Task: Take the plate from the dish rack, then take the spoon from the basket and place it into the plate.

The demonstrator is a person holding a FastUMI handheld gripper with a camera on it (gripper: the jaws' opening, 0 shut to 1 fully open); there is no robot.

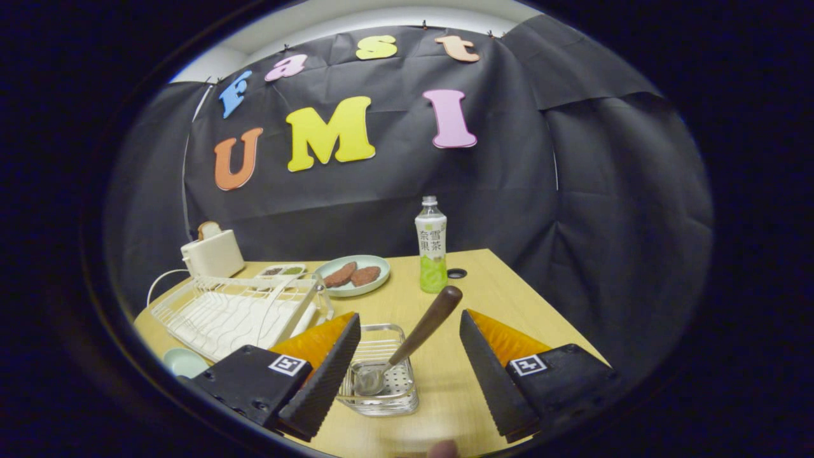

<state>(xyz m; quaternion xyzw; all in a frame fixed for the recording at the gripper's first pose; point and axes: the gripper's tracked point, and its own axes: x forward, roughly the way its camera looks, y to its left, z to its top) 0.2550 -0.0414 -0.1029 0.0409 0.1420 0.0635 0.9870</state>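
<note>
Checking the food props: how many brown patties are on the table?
2, side by side on the green plate beyond the basket, left of the bottle. The open tool straddles the spoon.

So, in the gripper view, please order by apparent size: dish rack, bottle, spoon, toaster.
1. dish rack, clearly largest.
2. spoon and bottle: similar; the spoon, between the open gripper fingers, is nearer, so unsure.
3. toaster, smallest, also farthest.
</note>
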